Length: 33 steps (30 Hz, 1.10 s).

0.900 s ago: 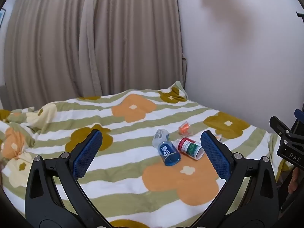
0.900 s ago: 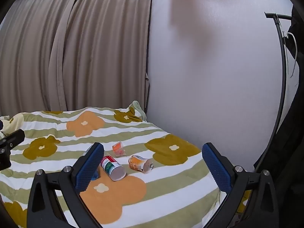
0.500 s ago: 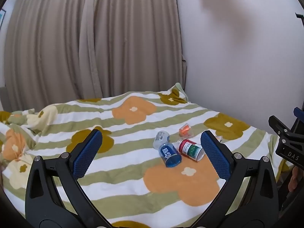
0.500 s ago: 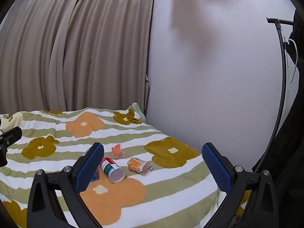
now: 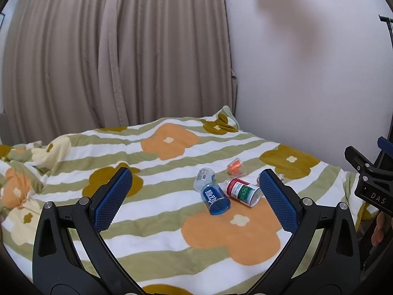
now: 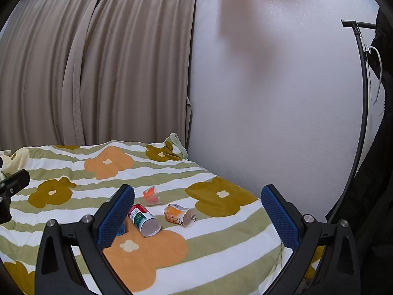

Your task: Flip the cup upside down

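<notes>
Several small cups lie on their sides on a flowered, striped bedspread (image 5: pixel 157 211). A blue cup (image 5: pixel 215 198), a red-and-green cup (image 5: pixel 243 191), a clear cup (image 5: pixel 203 178) and a small orange one (image 5: pixel 233 166) show in the left wrist view. In the right wrist view the red-and-green cup (image 6: pixel 143 219), an orange-printed cup (image 6: pixel 179 214) and the small orange one (image 6: pixel 151 196) show. My left gripper (image 5: pixel 195 198) is open and empty, short of the cups. My right gripper (image 6: pixel 197 215) is open and empty, also short of them.
Beige curtains (image 5: pixel 110 56) hang behind the bed. A white wall (image 6: pixel 270 86) runs along the bed's right side. A black clothes rack (image 6: pixel 363 78) stands at far right. The right gripper's body (image 5: pixel 371 184) shows at the left view's right edge.
Both grippers have tilted or lowered slightly, so the bed and cups sit a little lower in view. Nothing on the bed has moved. Both jaws stay open.
</notes>
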### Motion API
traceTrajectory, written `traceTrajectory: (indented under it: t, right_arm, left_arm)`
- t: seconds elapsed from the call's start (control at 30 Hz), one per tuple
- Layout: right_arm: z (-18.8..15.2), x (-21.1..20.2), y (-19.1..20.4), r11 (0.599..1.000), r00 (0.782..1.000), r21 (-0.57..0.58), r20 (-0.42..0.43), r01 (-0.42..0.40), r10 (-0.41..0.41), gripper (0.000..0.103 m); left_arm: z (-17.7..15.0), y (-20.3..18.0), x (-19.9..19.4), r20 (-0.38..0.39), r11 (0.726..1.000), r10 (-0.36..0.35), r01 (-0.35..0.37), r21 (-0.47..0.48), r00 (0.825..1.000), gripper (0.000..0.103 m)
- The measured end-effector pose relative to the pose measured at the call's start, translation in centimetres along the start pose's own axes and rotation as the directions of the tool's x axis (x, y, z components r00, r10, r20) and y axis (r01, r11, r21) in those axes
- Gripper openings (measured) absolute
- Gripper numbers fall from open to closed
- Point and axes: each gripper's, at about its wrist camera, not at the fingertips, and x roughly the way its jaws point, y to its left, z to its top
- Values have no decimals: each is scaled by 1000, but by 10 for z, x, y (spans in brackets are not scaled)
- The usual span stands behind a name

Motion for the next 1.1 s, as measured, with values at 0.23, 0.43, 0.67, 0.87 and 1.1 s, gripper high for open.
traceTrajectory:
  t: [0.23, 0.43, 0.67, 0.87, 1.1]
  right_arm:
    - [0, -2, 2, 1000, 1000, 2, 1, 1, -1, 103]
    - [0, -2, 2, 1000, 1000, 3, 2, 1, -1, 103]
    - [-1, -2, 3, 1000, 1000, 5, 2, -1, 1, 103]
    - [-2, -3, 4, 1000, 1000, 6, 1, -1, 1, 103]
    - [-1, -2, 3, 1000, 1000, 7, 0, -2, 2, 103]
  left_arm:
    - [-2, 0, -1, -3, 1000, 2, -2, -3, 1000, 103]
    - [-3, 1, -1, -3, 1000, -1, 1, -2, 1000, 103]
    - [-5, 1, 0, -5, 1000, -2, 2, -1, 1000, 103]
    - [-6, 0, 0, -7, 1000, -4, 4, -3, 1000, 103]
    - [-7, -2, -1, -8, 1000, -6, 6, -1, 1000, 103]
